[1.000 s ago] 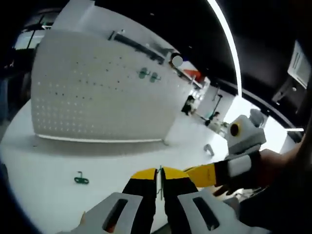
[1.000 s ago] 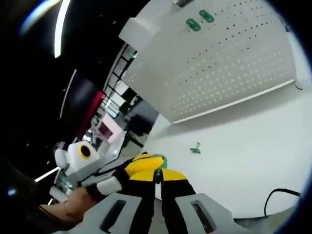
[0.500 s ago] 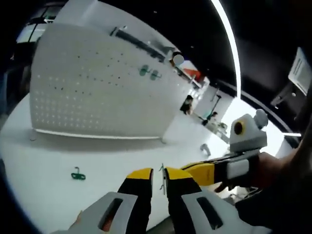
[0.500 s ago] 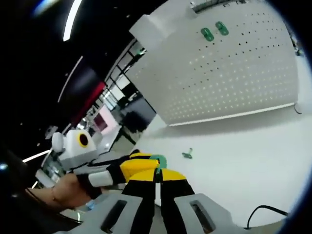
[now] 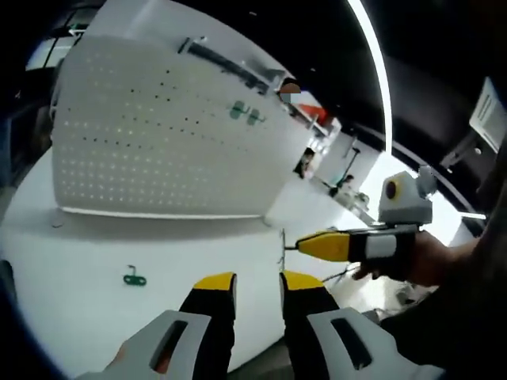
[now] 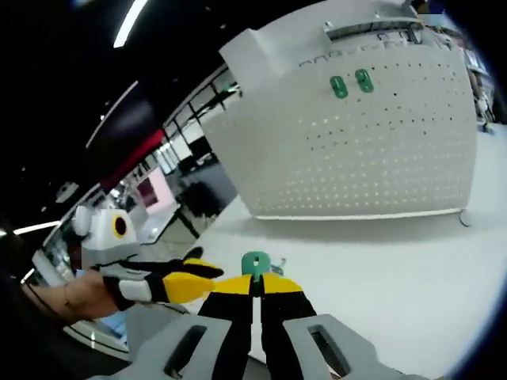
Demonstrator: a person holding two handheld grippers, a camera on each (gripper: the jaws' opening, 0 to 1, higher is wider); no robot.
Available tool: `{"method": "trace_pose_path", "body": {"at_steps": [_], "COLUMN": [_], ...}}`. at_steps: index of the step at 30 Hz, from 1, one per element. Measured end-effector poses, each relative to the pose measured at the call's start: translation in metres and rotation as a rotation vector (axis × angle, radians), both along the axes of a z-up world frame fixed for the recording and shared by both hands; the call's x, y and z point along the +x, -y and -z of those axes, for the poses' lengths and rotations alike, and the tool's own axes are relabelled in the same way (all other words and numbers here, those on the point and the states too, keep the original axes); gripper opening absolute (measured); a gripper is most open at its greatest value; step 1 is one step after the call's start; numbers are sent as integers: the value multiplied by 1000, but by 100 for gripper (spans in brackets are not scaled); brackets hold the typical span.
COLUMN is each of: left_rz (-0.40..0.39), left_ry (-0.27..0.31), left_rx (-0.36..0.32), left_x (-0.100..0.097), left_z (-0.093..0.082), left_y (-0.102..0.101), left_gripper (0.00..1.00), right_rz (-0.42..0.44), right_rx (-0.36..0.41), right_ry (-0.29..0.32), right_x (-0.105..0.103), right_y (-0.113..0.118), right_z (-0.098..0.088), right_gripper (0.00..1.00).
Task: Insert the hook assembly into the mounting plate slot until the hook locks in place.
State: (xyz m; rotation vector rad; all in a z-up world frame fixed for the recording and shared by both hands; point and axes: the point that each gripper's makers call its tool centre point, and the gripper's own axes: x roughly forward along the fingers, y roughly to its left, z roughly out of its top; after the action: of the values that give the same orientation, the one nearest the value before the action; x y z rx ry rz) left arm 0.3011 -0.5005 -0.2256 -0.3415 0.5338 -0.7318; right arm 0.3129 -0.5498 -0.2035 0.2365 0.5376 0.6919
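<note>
Green hook assembly (image 6: 255, 264) sits clamped at the tips of the right tool (image 6: 255, 286), held above the white tabletop (image 6: 412, 269) near its front edge and well apart from the perforated mounting plate (image 6: 356, 150) standing at the far side. The left tool (image 5: 257, 283) has its jaws apart and empty, with a spare green hook (image 5: 134, 278) lying towards the tabletop's left edge. Insertion is judged not yet begun: two green hooks (image 6: 351, 82) already hang near the plate's top, but this one must be carried across and locked in

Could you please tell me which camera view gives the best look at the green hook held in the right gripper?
The right gripper view: the held hook stands up green and close between the right gripper tips. In the left gripper view, that gripper comes in from the right and the hook reads as a thin sliver at its tip.
</note>
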Motion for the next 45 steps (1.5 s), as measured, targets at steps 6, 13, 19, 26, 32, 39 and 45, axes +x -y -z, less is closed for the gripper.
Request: {"method": "trace_pose_path", "body": {"at_steps": [6, 13, 19, 26, 32, 39, 45], "left_rz": [18, 34, 9, 12, 14, 27, 38], "left_ry": [-10, -23, -19, -12, -20, 0, 34], "left_rx": [-13, -51, -81, -102, -128, -127, -88], "left_x": [0, -1, 4, 4, 4, 2, 3], "left_z": [-1, -4, -9, -13, -15, -15, -16], "left_y": [9, 15, 10, 11, 12, 13, 12], "left_gripper": [24, 23, 20, 13, 9, 6, 4], "right_rz": [-61, -97, -131, -150, -158, -165, -167], "right_rx": [-81, -78, -92, -111, -118, -123, -124], "right_ry": [94, 119, 153, 184, 198, 203, 207], "right_x": [-5, -9, -13, -13, -13, -13, -13], "right_y": [-11, -23, -29, -33, -34, -35, -36], "right_z": [-9, -14, -18, -21, -23, -23, -23], "right_gripper": [0, 0, 0, 0, 0, 0, 0]}}
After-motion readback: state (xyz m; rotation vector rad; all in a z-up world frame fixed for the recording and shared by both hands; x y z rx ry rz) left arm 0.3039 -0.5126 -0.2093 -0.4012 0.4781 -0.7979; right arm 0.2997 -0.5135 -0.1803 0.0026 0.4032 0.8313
